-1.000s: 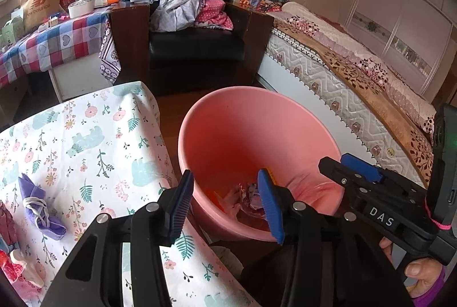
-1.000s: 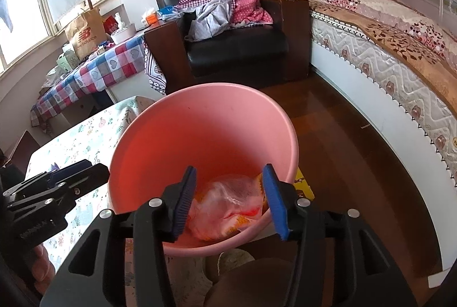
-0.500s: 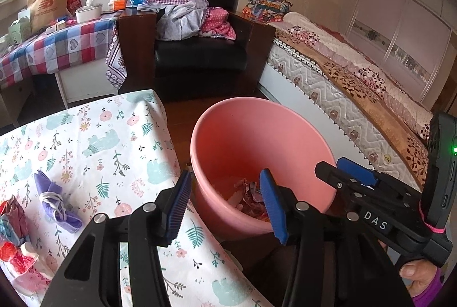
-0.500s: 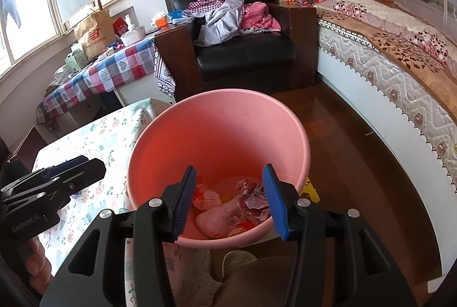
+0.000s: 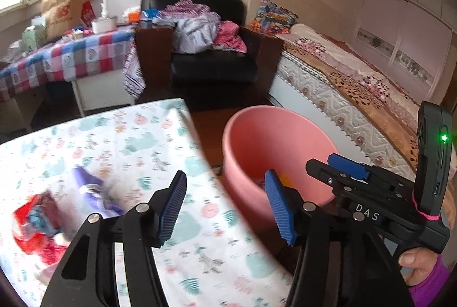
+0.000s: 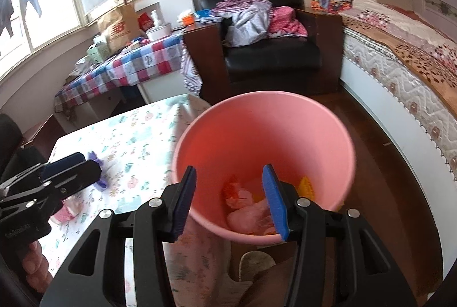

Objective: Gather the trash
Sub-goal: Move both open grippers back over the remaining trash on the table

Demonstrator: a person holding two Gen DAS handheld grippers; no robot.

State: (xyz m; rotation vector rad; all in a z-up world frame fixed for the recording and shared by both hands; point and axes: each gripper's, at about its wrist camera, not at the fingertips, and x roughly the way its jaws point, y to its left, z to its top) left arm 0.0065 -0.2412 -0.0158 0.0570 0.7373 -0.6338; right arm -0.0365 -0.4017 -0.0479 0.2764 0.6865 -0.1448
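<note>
A pink bucket [image 6: 285, 129] stands on the floor beside the floral-cloth table [image 5: 142, 141]; it also shows in the left wrist view [image 5: 265, 135]. Crumpled wrappers [image 6: 245, 207] lie in its bottom. My right gripper [image 6: 230, 198] is open and empty above the bucket's near rim. My left gripper [image 5: 225, 207] is open and empty over the table's right edge. A purple wrapper [image 5: 91, 189] and red wrappers [image 5: 37, 221] lie on the table to its left. The left gripper also shows in the right wrist view [image 6: 65, 169].
A black armchair [image 6: 271, 49] piled with clothes stands behind the bucket. A bed [image 6: 400, 55] runs along the right. A checked-cloth table [image 5: 65, 58] with boxes and a paper bag is at the back left. Dark wood floor [image 6: 385, 164] surrounds the bucket.
Both grippers have pulled back and up from the bucket. The left one has swung left over the table, bringing the wrappers into view. The pink bag has dropped into the bucket.
</note>
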